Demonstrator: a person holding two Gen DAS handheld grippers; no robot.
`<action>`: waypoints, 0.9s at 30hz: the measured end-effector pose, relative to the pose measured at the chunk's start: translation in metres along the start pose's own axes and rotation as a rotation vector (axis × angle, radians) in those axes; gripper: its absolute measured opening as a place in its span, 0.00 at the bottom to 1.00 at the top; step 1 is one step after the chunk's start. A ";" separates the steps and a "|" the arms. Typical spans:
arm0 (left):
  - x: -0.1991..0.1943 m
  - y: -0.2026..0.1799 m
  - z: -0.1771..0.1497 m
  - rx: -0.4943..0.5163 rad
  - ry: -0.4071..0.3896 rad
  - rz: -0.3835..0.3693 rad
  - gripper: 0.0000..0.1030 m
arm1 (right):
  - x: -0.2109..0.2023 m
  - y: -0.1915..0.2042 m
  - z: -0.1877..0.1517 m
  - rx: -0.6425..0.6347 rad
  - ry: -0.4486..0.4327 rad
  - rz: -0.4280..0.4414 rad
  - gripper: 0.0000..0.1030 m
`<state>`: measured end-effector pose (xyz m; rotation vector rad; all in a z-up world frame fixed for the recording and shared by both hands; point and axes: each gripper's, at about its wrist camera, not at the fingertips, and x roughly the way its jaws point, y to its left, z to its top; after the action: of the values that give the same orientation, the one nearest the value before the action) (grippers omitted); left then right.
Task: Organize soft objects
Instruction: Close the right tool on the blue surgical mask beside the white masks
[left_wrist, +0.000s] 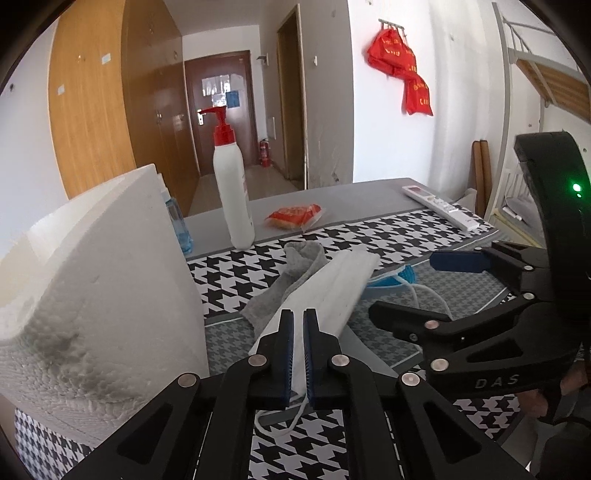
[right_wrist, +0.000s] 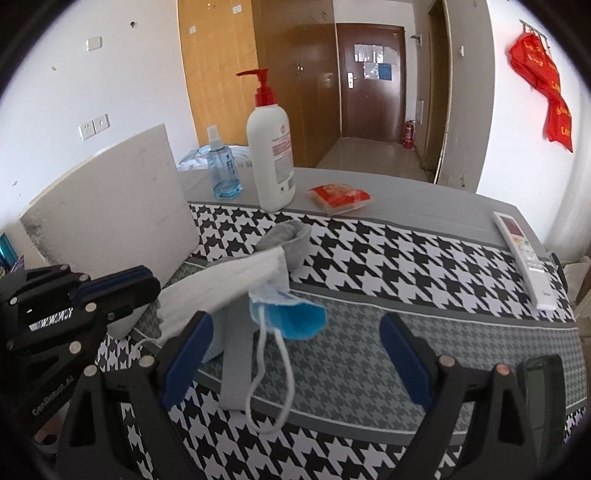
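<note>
White pleated face mask (left_wrist: 325, 291), folded lengthwise, was lifted at its near end, far end resting over a grey sock (left_wrist: 291, 273) mid-counter. Ear loop (left_wrist: 280, 421) dangled below the near end. Second mask, blue (right_wrist: 291, 314), crumpled, lay just beside the white one, its loops (right_wrist: 273, 373) trailing toward the near edge.

Left claw (left_wrist: 298, 354) was pressed together, pinching the white mask's near end between its blue pads. Right claw (right_wrist: 295, 362) was spread wide, nothing between the fingers, hovering near the blue mask, apart from it.

Counter (right_wrist: 424, 199) was grey, covered by a black-and-white houndstooth cloth (right_wrist: 388, 251) with a finer grey-check band along the near part. White foam block (right_wrist: 122, 206) stood upright at the left side. Paper towel roll (left_wrist: 74, 314) sat near the left corner, close to the left-wrist lens. White pump bottle, red top (right_wrist: 271, 147), stood at the far edge; blue spray bottle (right_wrist: 221, 166) left of it, near the far-left corner. Red snack packet (right_wrist: 340, 197) lay right of the pump bottle on bare grey. White remote (right_wrist: 524, 258) lay along the right edge. Dark phone-like slab (right_wrist: 541, 380) at the near right, detail unclear.

Room: white walls, wooden wardrobes (right_wrist: 218, 74), dark brown door (right_wrist: 369, 77) down a hallway, fire extinguisher (right_wrist: 408, 134) beside it, red bags (left_wrist: 402, 70) hung on a wall hook, bunk frame (left_wrist: 535, 74) at right.
</note>
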<state>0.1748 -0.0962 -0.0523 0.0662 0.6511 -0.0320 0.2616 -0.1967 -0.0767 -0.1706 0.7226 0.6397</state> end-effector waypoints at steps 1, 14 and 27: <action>0.001 0.000 -0.001 0.000 0.003 0.001 0.06 | 0.002 0.002 0.000 -0.009 0.006 -0.002 0.91; 0.000 0.003 -0.003 -0.006 0.012 -0.014 0.06 | 0.017 0.007 0.000 -0.041 0.059 0.031 0.41; 0.002 0.002 -0.003 -0.008 0.035 -0.003 0.08 | 0.002 0.007 0.000 -0.036 0.025 0.051 0.09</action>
<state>0.1748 -0.0941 -0.0562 0.0587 0.6866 -0.0311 0.2591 -0.1902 -0.0773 -0.1943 0.7415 0.7001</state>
